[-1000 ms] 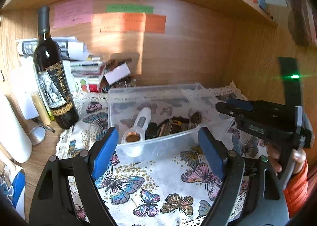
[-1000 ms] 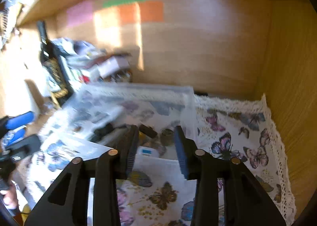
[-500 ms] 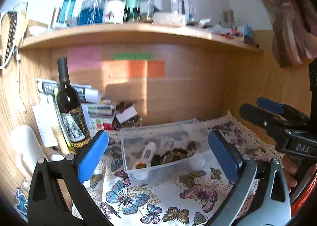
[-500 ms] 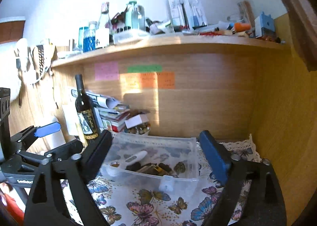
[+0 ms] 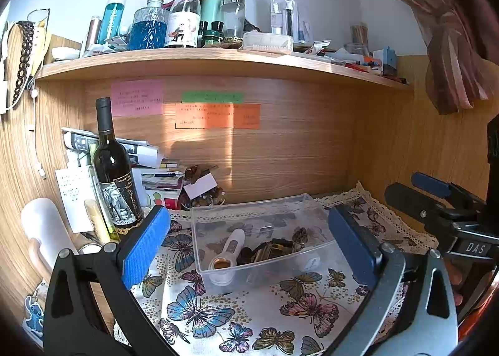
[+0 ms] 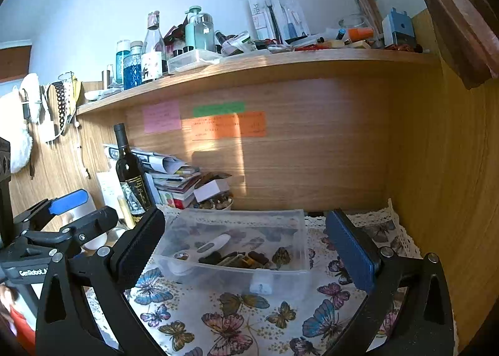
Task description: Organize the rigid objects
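A clear plastic bin [image 5: 321,212] stands on the butterfly cloth [image 5: 249,306]; it also shows in the right wrist view [image 6: 190,259]. Inside lie a white handheld device [image 5: 232,242] [image 6: 215,243], a round lidded piece [image 5: 220,264] and several dark and brass small objects [image 5: 274,250] [image 6: 243,259]. My left gripper [image 5: 249,247] is open and empty, held back from the bin's near side. My right gripper [image 6: 243,247] is open and empty, also back from the bin. Each gripper appears in the other's view, the right [image 5: 436,203] and the left [image 6: 65,218].
A dark wine bottle [image 5: 113,169] stands left of the bin, with stacked papers and boxes [image 5: 156,169] behind. A white cylinder [image 5: 43,225] stands at far left. A shelf [image 5: 218,63] of bottles runs overhead. Wooden walls close the back and right side [image 6: 452,200].
Both grippers have pulled back and up from the bin, so the shelf has come into view. The right gripper's jaws opened wide from a narrow gap; the left jaws widened too.
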